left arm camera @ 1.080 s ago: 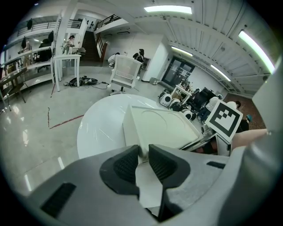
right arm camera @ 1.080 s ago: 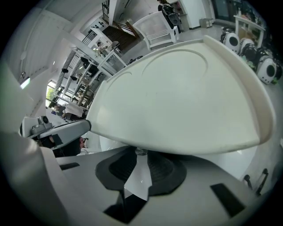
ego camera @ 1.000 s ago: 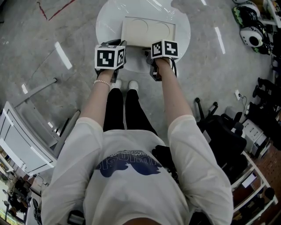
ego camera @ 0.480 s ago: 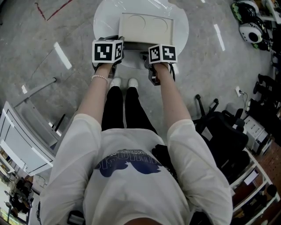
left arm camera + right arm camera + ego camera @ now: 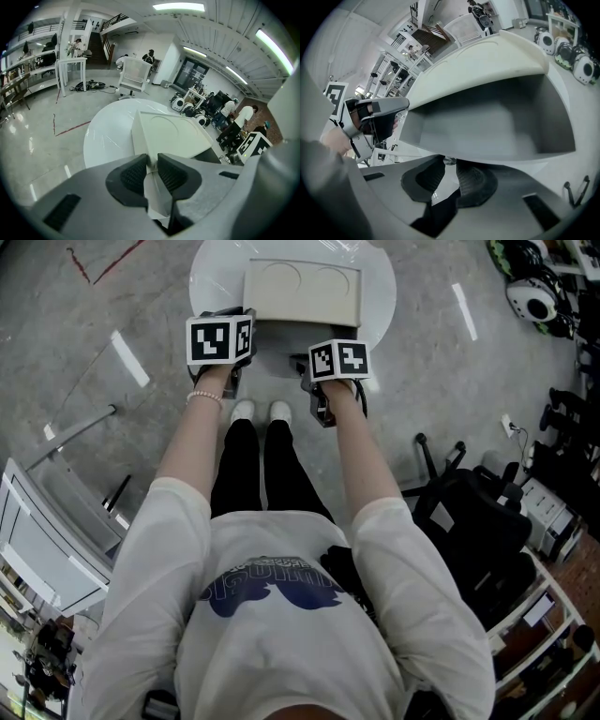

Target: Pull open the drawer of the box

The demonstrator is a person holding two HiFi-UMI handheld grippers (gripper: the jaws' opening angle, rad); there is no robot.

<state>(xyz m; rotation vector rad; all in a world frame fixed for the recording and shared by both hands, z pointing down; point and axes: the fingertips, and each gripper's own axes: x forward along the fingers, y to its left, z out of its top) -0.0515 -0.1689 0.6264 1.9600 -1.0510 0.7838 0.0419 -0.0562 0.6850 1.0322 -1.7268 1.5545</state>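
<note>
The cream box sits on a round white table. The left gripper is clamped on the box's near left corner, with both dark pads pressing the corner's edge. The drawer stands pulled partway out of the box's front, and its grey inside shows in the right gripper view under the box's overhanging top. The right gripper is closed on a small metal knob on the drawer's front — only the knob's tip shows between the pads. In the head view the marker cubes cover both sets of jaws, and the drawer is just a pale strip at the box's near edge — hard to make out.
</note>
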